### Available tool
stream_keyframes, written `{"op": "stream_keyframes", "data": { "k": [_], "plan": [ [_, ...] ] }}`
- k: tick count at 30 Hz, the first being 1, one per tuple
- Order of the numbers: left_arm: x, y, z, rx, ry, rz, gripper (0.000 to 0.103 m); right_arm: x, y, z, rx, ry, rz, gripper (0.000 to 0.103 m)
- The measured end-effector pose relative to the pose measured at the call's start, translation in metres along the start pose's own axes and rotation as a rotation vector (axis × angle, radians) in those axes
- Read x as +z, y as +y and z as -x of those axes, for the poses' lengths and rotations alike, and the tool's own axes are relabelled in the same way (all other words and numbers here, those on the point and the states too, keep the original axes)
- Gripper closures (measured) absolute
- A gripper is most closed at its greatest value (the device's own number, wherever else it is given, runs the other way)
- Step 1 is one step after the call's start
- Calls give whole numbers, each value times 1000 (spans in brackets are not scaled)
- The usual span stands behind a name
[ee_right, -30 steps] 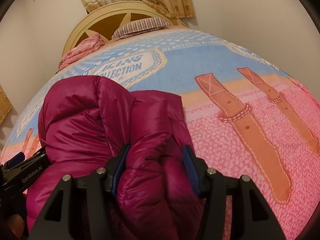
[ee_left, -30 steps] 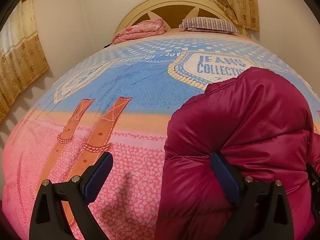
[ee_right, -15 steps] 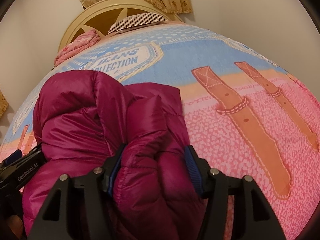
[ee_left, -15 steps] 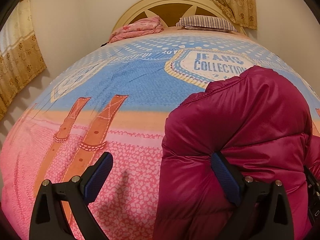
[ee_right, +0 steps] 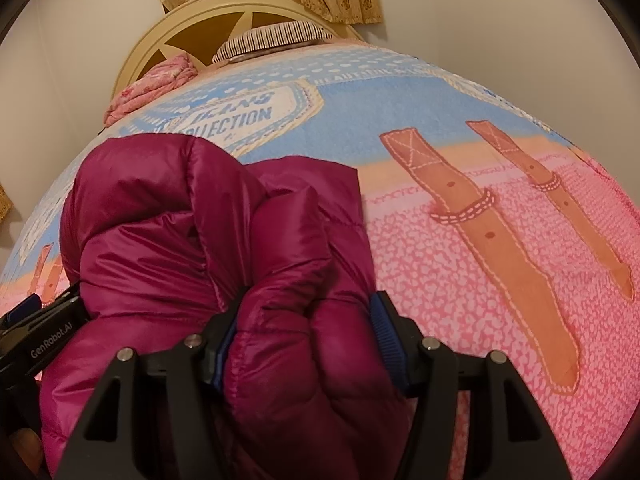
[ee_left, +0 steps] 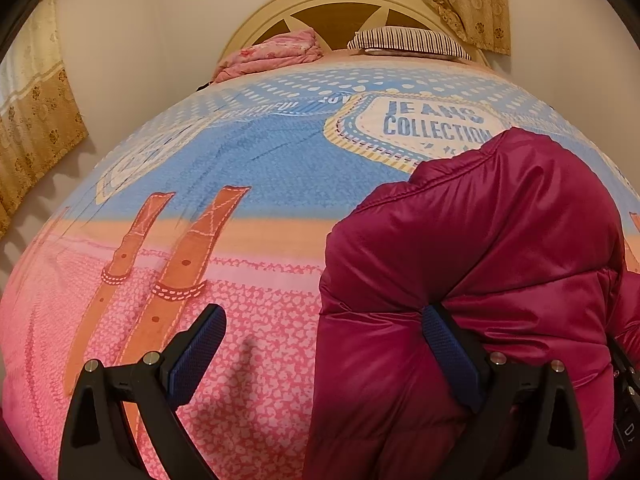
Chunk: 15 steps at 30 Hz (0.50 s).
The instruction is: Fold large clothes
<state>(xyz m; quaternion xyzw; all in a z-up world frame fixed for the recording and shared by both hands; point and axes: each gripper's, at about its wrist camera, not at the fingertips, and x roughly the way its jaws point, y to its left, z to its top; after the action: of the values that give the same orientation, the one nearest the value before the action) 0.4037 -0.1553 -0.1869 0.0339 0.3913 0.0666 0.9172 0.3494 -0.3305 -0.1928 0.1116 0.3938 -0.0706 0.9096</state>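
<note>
the bedspread (ee_left: 256, 168) reads "jeans collection" in blue on a cream badge, with printed brown belt straps over a pink speckled band. "genrobot.ai" shows on the left gripper's body in the right wrist view. the magenta puffer jacket (ee_left: 480, 248), shiny and quilted, lies bunched in a thick mound near the foot edge of the bed. the right gripper (ee_right: 308, 336) pinches a fat fold of it between its blue pads. the left gripper (ee_left: 324, 356) gapes wide, one pad against the jacket's side, gripping nothing. bare bedspread stretches toward the striped pillow (ee_left: 408, 40) and curved headboard (ee_left: 340, 4).
</note>
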Motion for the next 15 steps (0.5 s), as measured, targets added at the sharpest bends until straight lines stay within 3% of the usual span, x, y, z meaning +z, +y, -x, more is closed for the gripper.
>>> {"op": "stream_keyframes", "data": {
  "k": [15],
  "plan": [
    [0,1,-1,-6,4,-3,4,0,1,-1,-16,9,12,41]
  ]
}}
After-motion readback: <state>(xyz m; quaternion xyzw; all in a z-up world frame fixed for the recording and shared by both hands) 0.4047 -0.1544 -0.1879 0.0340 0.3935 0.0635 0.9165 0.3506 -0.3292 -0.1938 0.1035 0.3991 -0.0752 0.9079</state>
